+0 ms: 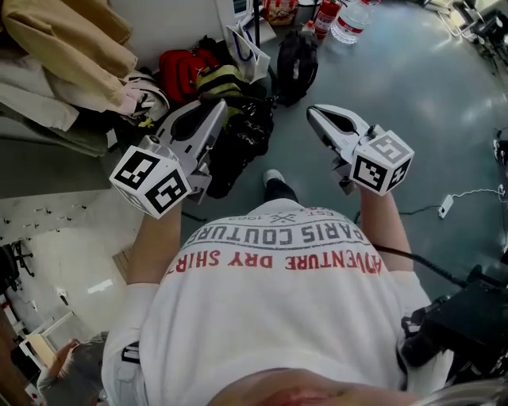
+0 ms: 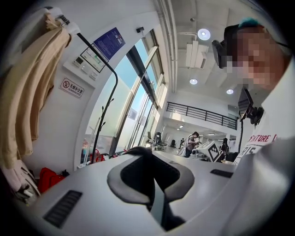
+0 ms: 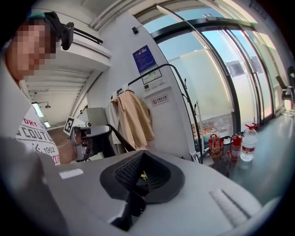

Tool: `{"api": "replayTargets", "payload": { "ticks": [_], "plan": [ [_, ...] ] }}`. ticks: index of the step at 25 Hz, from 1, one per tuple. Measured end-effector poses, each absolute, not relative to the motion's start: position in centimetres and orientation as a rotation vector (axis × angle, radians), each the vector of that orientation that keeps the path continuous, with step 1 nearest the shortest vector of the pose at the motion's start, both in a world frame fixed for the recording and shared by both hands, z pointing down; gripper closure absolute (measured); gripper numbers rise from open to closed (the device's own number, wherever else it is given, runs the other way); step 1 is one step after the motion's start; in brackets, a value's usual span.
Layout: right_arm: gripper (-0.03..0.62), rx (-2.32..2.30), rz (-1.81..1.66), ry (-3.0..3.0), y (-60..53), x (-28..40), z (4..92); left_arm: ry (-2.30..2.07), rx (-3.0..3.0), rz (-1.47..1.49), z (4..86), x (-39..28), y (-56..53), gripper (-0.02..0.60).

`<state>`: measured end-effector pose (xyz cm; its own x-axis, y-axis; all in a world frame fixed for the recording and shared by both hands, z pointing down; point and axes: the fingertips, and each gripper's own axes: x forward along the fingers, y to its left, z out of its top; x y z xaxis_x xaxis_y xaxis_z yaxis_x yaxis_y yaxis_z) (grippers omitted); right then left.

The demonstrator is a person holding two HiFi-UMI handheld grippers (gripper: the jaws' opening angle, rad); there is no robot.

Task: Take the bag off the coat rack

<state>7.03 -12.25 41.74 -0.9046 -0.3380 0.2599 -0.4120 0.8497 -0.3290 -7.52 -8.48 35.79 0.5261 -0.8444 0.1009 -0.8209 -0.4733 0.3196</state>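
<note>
jaws of left gripper [image 1: 217,108] and right gripper [image 1: 313,112] both closed, empty, held over bags [image 1: 248,136] on floor [image 1: 444,103].

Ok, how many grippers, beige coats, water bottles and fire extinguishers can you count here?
Grippers: 2 (left gripper, right gripper)
Beige coat: 1
Water bottle: 1
Fire extinguisher: 1
Total: 5

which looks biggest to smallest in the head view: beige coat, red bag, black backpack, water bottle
1. beige coat
2. black backpack and red bag: they look about alike, so no ranking between them
3. water bottle, partly cut off by the top edge
</note>
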Motion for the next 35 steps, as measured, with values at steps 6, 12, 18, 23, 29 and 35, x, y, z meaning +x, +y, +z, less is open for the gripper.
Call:
{"api": "replayTargets", "payload": {
  "ticks": [6,12,18,23,29,35],
  "plan": [
    [0.594,0.665,0.575,-2.839,1.0,5.5,40.7,-1.32,2.443,-0.069,37.3,-8.7,3.1,0.558],
    [0.594,0.654,0.51,-2.846,10.9,4.0,38.1,-1.303,2.459,-0.058,35.0,-10.0,12.3,0.558],
    [0.594,0.638,0.497,-2.851,16.2,3.1,36.5,-1.275,2.442,-0.089,33.5,-10.6,19.5,0.558],
    [0.594,0.596,0.485,-2.856,19.5,2.7,36.4,-1.317,2.411,-0.108,33.3,-11.3,23.3,0.558],
    [0.594,0.584,0.445,-2.879,21.2,2.3,35.7,-1.364,2.433,-0.097,32.6,-11.7,25.0,0.558],
    [0.594,0.577,0.4,-2.869,21.3,2.7,35.5,-1.364,2.45,-0.081,32.3,-11.0,24.7,0.558]
  ]
}}
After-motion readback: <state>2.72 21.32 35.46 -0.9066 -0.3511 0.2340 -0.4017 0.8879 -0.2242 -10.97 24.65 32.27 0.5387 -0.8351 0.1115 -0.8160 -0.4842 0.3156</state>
